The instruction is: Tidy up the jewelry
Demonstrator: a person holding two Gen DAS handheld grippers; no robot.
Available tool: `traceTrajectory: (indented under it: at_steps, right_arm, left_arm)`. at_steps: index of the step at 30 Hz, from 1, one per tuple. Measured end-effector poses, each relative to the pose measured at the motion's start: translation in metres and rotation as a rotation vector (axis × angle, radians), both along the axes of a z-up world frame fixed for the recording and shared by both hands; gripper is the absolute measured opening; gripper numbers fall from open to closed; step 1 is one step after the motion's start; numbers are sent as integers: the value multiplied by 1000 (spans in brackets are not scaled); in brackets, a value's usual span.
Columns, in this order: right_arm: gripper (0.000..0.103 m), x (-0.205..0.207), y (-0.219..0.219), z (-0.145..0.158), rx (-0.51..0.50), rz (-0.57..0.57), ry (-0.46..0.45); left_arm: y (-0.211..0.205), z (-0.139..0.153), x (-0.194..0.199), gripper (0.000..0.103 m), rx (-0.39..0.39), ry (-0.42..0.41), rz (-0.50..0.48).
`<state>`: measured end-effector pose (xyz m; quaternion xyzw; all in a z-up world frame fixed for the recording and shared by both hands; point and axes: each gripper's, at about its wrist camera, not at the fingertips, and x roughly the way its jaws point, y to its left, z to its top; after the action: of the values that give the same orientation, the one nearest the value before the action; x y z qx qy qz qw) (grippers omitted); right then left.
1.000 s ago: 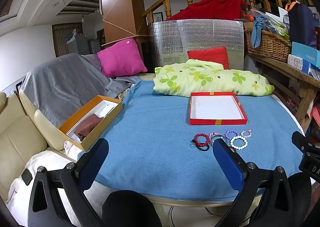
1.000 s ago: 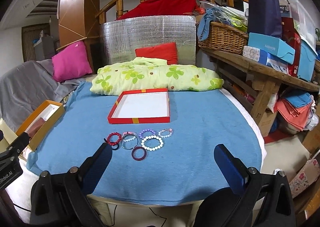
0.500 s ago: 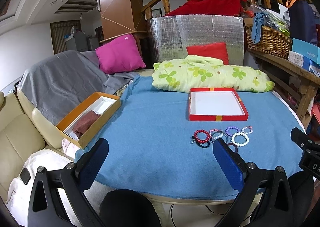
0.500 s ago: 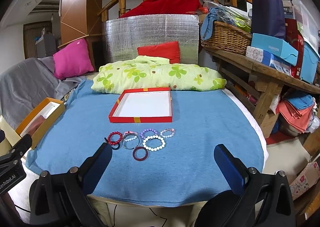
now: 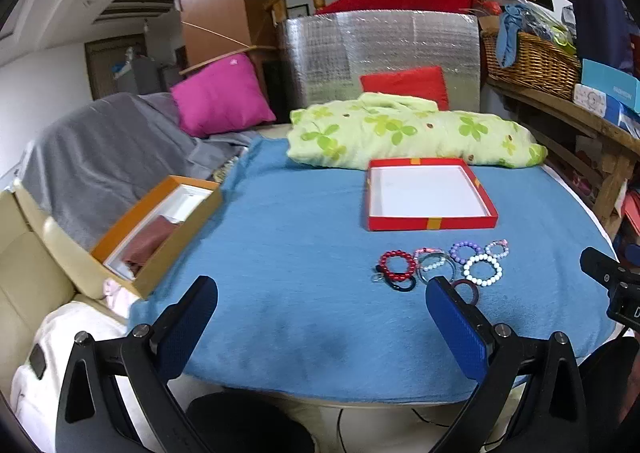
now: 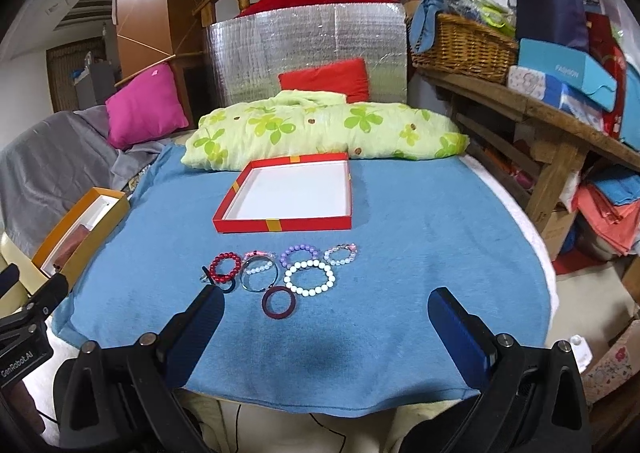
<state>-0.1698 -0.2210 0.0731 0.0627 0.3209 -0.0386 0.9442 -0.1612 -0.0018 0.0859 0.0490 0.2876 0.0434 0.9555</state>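
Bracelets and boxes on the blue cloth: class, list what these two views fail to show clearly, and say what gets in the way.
- Dark plain ring: left wrist view, partly hidden behind a finger of the left gripper.
- Small black loop beside the red bead bracelet: right wrist view, partly covered by a finger; too small to identify.
- Orange box: right wrist view, contents unclear, seen edge-on.
- Table under the blue cloth: fully covered.

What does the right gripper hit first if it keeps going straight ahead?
Probably the dark red ring, the nearest of the bracelets, lying between the open tongs of the right gripper. Behind it lie the white bead bracelet and the red tray. Height above the cloth is unclear.
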Motion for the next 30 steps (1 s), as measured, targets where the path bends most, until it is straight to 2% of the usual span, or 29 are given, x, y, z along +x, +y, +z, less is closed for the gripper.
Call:
traceTrajectory:
  at_steps: [6, 8, 11, 17, 18, 21, 25, 28, 29, 30]
  right_arm:
    - [102, 38, -33, -37, 96, 77, 63]
    - [91, 56, -48, -54, 150, 79, 98]
    - [85, 80, -62, -74, 191, 73, 147]
    - [63, 131, -64, -109, 251, 127, 260]
    - [63, 137, -62, -115, 252, 130, 283]
    - [54, 153, -58, -135, 259, 129, 335]
    - [53, 164, -59, -146, 291, 113, 365]
    - [47, 172, -56, -153, 287, 106, 382]
    - [45, 174, -54, -154, 284, 104, 387]
    - [43, 176, -53, -155, 278, 102, 393]
  left_arm:
    - [5, -34, 46, 103, -35, 43, -41]
    - [5, -50, 68, 103, -32, 61, -57]
    - [4, -70, 95, 103, -40, 103, -78]
    - [7, -111, 145, 103, -123, 210, -88]
    - [7, -116, 150, 103, -142, 220, -93]
    - [6, -125, 159, 103, -170, 234, -106]
    - [-2, -131, 177, 103, -175, 250, -140]
    - [-8, -133, 194, 102, -184, 269, -154]
    - [-11, -135, 200, 101, -171, 277, -160]
    - [-14, -136, 206, 95, -160, 283, -167]
